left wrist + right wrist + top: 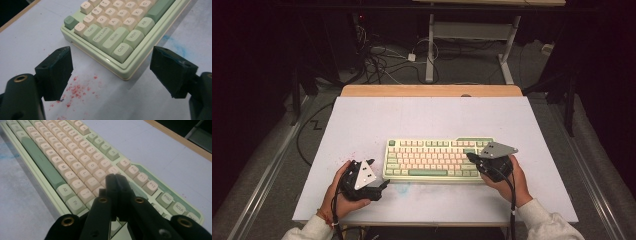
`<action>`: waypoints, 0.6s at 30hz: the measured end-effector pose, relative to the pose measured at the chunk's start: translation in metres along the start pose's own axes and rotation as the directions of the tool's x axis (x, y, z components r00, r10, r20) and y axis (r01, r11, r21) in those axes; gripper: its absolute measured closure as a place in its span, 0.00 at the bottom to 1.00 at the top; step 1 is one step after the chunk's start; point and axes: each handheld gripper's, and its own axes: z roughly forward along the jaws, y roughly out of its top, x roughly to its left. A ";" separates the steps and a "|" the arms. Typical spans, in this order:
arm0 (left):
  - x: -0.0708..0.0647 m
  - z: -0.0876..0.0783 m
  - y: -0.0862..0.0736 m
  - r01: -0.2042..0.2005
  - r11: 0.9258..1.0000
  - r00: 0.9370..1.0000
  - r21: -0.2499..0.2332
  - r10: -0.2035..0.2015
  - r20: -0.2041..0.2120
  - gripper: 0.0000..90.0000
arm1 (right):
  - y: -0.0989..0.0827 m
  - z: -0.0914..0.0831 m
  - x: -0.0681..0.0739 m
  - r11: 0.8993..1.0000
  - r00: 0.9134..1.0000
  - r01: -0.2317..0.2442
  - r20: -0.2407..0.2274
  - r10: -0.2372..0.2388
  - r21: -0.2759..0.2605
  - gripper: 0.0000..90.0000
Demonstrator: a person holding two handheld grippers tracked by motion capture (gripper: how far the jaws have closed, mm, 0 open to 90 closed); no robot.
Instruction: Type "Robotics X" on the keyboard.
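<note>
With the green-and-cream mechanical keyboard [434,160] lying at the table's lower centre, the right gripper [115,178], jaws pressed together and empty, hovers over its right-hand keys, while the left gripper [110,72] gapes wide beside its left corner, so key-pressing looks barely begun.

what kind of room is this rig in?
Probably a lab or recording workspace, not an office. A white tabletop on a plywood board holds a single pale green and cream mechanical keyboard, loose cables sprawl over the floor behind it, and dark curtains close in the sides.
</note>
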 end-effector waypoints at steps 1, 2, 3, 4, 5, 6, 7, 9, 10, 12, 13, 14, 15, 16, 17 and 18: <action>0.000 0.000 -0.001 0.001 1.000 1.000 0.001 -0.001 0.000 0.19 | 0.001 0.001 0.000 1.000 1.000 0.004 0.000 -0.004 -0.002 1.00; 0.000 0.000 -0.001 -0.002 1.000 1.000 0.005 0.002 0.002 0.19 | 0.003 0.002 0.000 1.000 1.000 0.004 -0.001 -0.004 -0.001 1.00; 0.000 0.000 -0.001 0.000 1.000 1.000 0.005 0.000 0.008 0.19 | 0.004 0.003 0.000 1.000 1.000 0.008 0.000 -0.008 -0.001 1.00; 0.000 0.001 -0.002 -0.002 1.000 1.000 0.006 0.002 0.008 0.19 | 0.006 0.005 0.000 1.000 1.000 0.010 -0.002 -0.010 0.000 1.00; 0.000 0.001 -0.002 -0.001 1.000 1.000 0.006 0.001 0.009 0.19 | 0.008 0.006 0.000 1.000 1.000 0.013 -0.004 -0.013 -0.001 1.00; 0.000 0.001 -0.002 -0.001 1.000 1.000 0.005 0.001 0.010 0.19 | 0.009 0.007 0.001 1.000 1.000 0.014 -0.003 -0.014 0.000 1.00; 0.000 0.001 -0.002 0.000 1.000 1.000 0.003 0.000 0.009 0.19 | 0.011 0.009 0.002 1.000 1.000 0.016 -0.004 -0.016 0.000 1.00; 0.001 0.000 -0.002 0.004 1.000 1.000 0.001 -0.004 0.012 0.19 | 0.014 0.012 0.003 1.000 1.000 0.020 -0.008 -0.020 0.002 1.00; 0.001 0.001 -0.002 0.005 1.000 1.000 0.001 -0.005 0.013 0.19 | 0.015 0.014 0.003 1.000 1.000 0.024 -0.010 -0.024 0.003 1.00; 0.001 0.001 -0.002 0.005 1.000 1.000 0.003 -0.005 0.011 0.19 | 0.018 0.018 0.005 1.000 1.000 0.026 -0.016 -0.026 0.005 1.00; 0.001 0.001 -0.002 0.005 1.000 1.000 0.002 -0.005 0.015 0.19 | 0.019 0.020 0.006 1.000 0.999 0.029 -0.020 -0.029 0.006 1.00; 0.001 0.001 -0.002 0.003 1.000 1.000 0.003 -0.003 0.015 0.19 | 0.021 0.022 0.007 0.999 0.999 0.033 -0.024 -0.032 0.009 1.00; 0.001 0.001 -0.002 0.000 1.000 1.000 0.006 -0.001 0.013 0.19 | 0.022 0.024 0.009 0.999 0.999 0.035 -0.027 -0.035 0.011 1.00; 0.001 0.001 -0.002 0.001 1.000 1.000 0.004 -0.001 0.016 0.19 | 0.023 0.026 0.009 0.999 0.999 0.038 -0.030 -0.038 0.013 1.00; 0.001 0.001 -0.002 0.002 1.000 1.000 0.003 -0.002 0.018 0.19 | 0.024 0.028 0.011 0.999 0.999 0.038 -0.034 -0.037 0.019 1.00; 0.001 0.001 -0.002 0.001 1.000 1.000 0.003 -0.001 0.016 0.19 | 0.025 0.030 0.011 0.999 0.999 0.039 -0.036 -0.038 0.020 1.00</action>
